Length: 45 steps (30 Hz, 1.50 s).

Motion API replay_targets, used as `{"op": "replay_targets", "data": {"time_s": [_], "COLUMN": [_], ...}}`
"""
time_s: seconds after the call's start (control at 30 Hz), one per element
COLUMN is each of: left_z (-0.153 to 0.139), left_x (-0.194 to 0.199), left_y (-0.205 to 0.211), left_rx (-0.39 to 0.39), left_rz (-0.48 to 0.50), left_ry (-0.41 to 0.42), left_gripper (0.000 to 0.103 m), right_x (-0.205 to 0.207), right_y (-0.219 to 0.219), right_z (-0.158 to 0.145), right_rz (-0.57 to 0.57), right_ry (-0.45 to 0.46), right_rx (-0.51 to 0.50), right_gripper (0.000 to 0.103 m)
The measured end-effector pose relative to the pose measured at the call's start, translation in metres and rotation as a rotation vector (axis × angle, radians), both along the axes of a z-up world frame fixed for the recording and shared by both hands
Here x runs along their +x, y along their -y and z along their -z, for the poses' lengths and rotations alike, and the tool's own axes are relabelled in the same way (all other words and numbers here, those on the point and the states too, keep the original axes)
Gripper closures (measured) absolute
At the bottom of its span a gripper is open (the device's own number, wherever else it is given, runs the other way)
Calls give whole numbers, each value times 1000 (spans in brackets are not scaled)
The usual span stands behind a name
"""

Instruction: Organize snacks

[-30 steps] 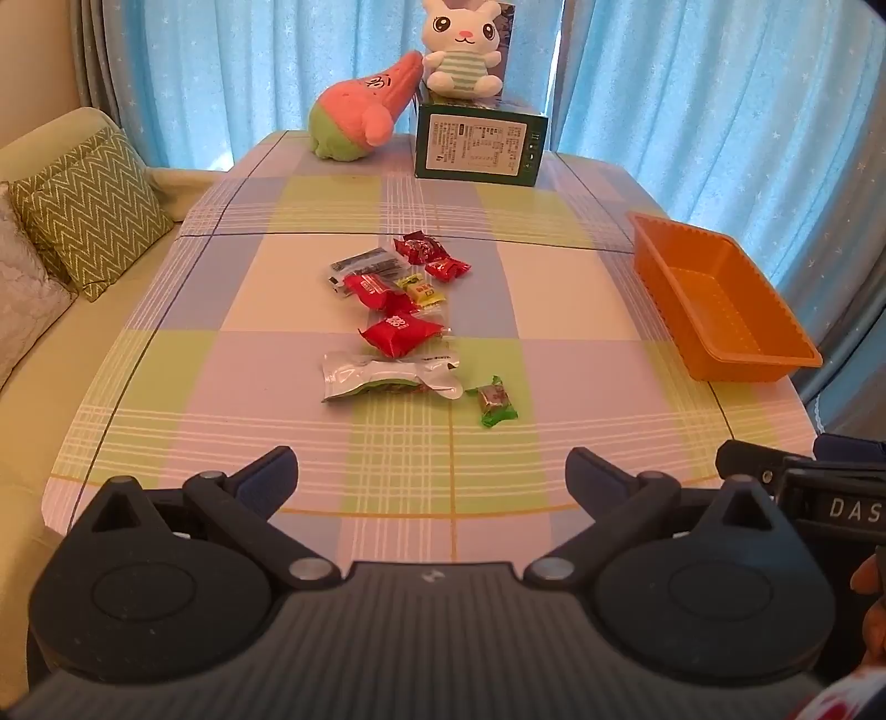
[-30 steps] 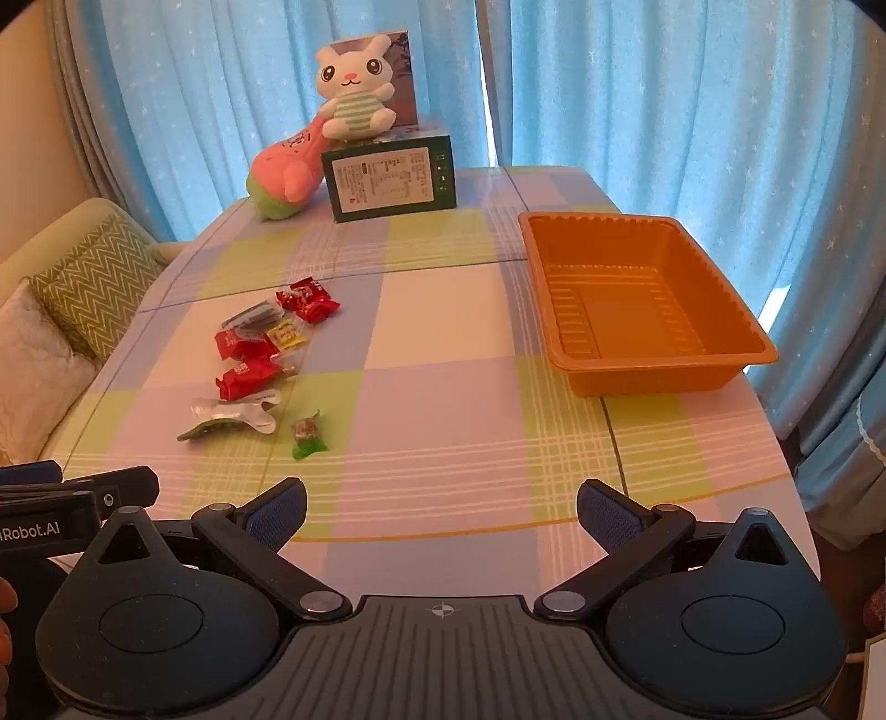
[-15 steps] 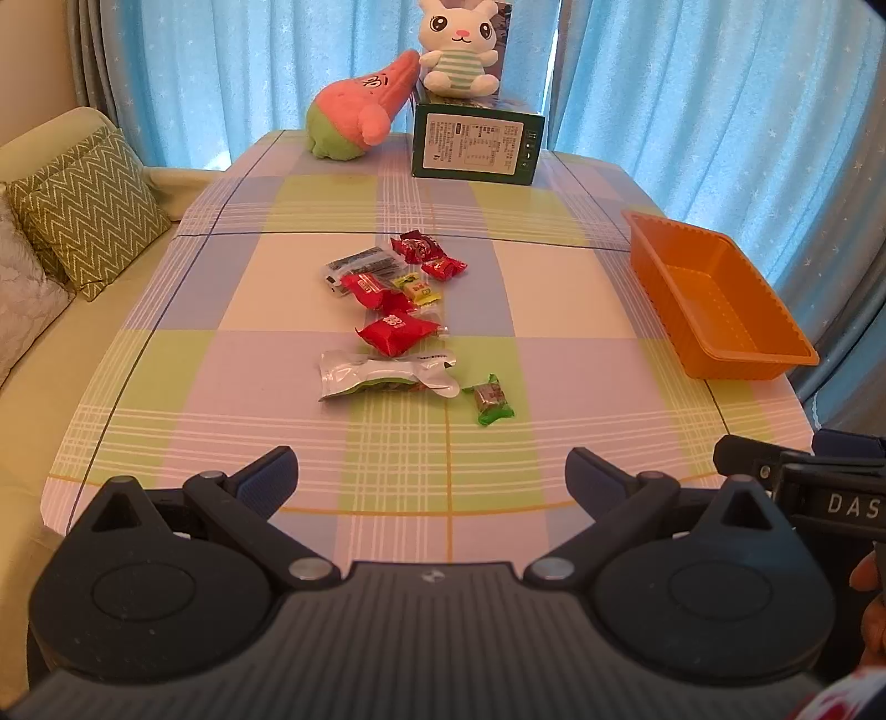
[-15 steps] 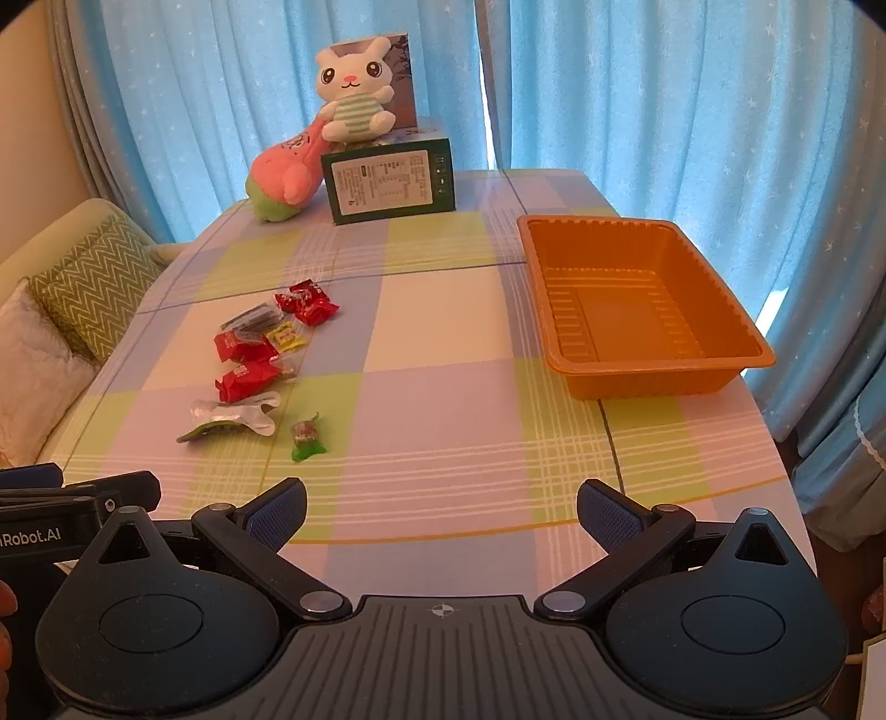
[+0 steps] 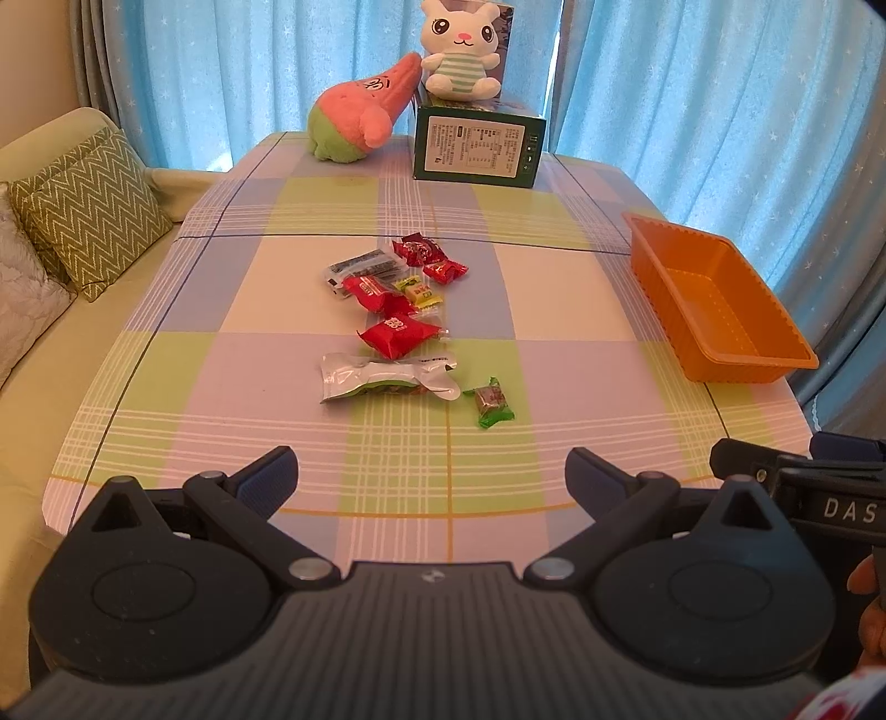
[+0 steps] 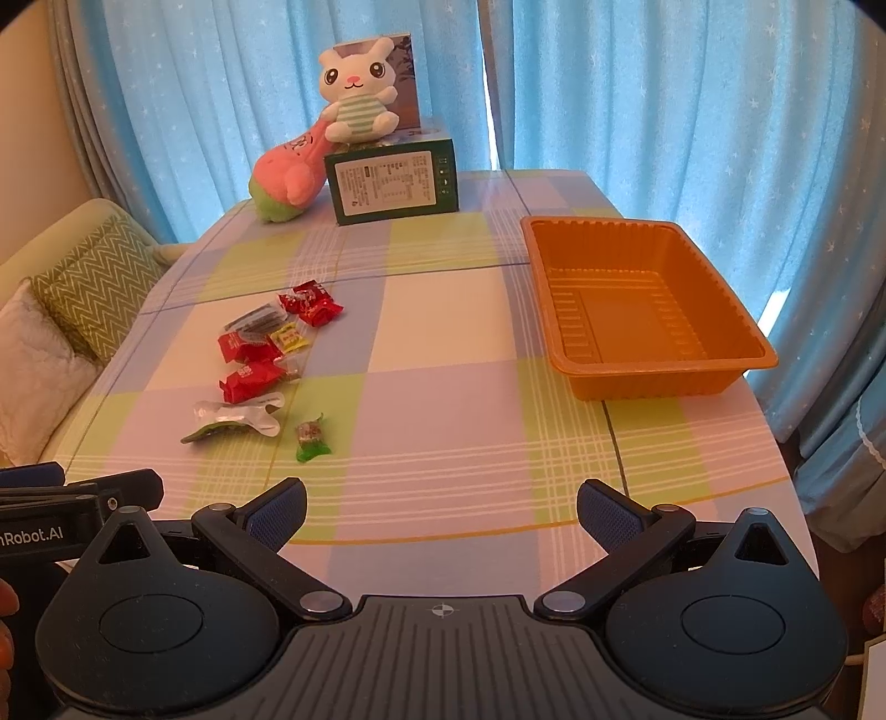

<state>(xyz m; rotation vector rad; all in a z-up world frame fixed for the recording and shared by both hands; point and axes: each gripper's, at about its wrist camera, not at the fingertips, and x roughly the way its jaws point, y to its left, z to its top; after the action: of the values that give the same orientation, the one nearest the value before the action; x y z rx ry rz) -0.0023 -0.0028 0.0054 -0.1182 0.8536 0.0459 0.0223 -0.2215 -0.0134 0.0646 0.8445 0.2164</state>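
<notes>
Several wrapped snacks lie in a loose cluster mid-table: red packets [image 5: 400,334] [image 6: 249,381], a silver-and-green pouch [image 5: 387,378] [image 6: 235,418], a small green candy [image 5: 493,402] [image 6: 312,437], a yellow candy [image 5: 419,292] and a dark bar [image 5: 362,266]. An empty orange tray [image 5: 720,310] [image 6: 648,315] stands at the table's right side. My left gripper [image 5: 432,471] is open and empty above the near table edge, short of the snacks. My right gripper [image 6: 441,507] is open and empty, also at the near edge, between snacks and tray.
A green box [image 5: 479,147] [image 6: 396,183] with a bunny plush [image 5: 459,50] on top and a pink-green plush [image 5: 360,119] stand at the table's far end. A sofa with cushions [image 5: 88,216] runs along the left. Blue curtains hang behind.
Both grippers stay open and nearly still; the left view has shifted very slightly. Nothing on the table has moved.
</notes>
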Motion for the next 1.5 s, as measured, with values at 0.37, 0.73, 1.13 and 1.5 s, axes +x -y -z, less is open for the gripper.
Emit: {"op": "replay_targets", "data": {"time_s": [0.37, 0.73, 1.13, 1.5], "left_z": [-1, -2, -3, -2], "left_x": [-1, 0, 0, -1], "left_y": [-1, -1, -1, 0], "left_rx": [-2, -3, -5, -6], "left_rz": [0, 1, 1, 1], "left_ry": [2, 2, 1, 1], "left_gripper": [1, 1, 1, 1], "right_x": [0, 0, 0, -1], "right_y": [0, 0, 0, -1], "right_z": [-1, -2, -2, 2], "right_rz": [-1, -1, -1, 2], "right_ry": [1, 2, 1, -2], "right_rx": [-1, 2, 0, 2], "right_gripper": [0, 0, 0, 0]}}
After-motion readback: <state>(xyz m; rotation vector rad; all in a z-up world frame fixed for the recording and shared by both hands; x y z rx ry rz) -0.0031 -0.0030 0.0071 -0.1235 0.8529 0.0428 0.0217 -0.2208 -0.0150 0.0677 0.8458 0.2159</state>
